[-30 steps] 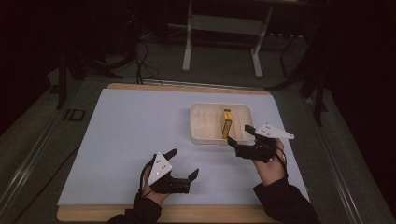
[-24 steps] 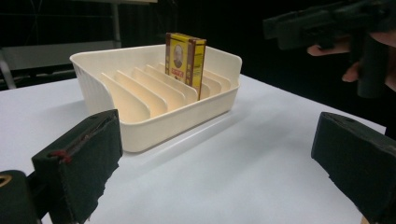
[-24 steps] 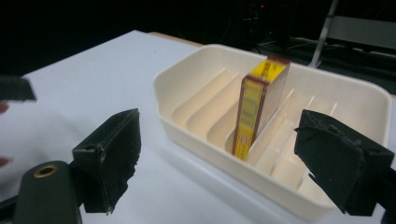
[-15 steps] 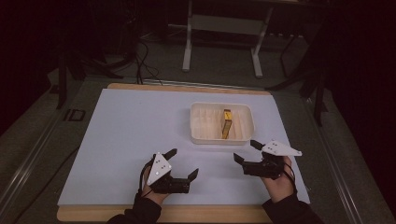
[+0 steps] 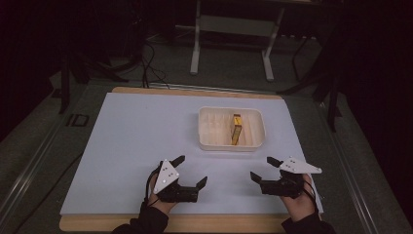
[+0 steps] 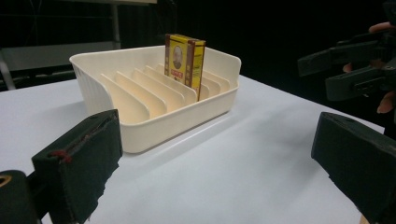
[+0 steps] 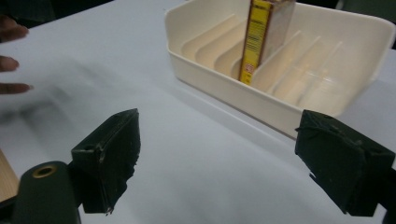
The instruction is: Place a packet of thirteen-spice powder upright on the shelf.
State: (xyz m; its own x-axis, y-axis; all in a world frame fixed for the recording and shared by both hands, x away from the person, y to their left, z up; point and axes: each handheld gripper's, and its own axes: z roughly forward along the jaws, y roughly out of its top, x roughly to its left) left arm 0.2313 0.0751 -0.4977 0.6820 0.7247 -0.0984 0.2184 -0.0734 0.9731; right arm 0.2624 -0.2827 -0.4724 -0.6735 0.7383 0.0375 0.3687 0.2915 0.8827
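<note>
Pulled back from the tray (image 5: 209, 141) since a second ago, the right gripper (image 5: 265, 170) rests near the table's (image 5: 122, 136) front edge, jaws wide apart, empty. So does the left gripper (image 5: 192, 171). A yellow box (image 6: 184, 58), print unreadable, stands upright in a tray slot.

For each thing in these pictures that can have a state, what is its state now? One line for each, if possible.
Left gripper: open, holding nothing.
Right gripper: open, holding nothing.
Yellow box: standing upright on its edge in a slot of the tray.
Tray: flat on the table, other slots unfilled.
</note>
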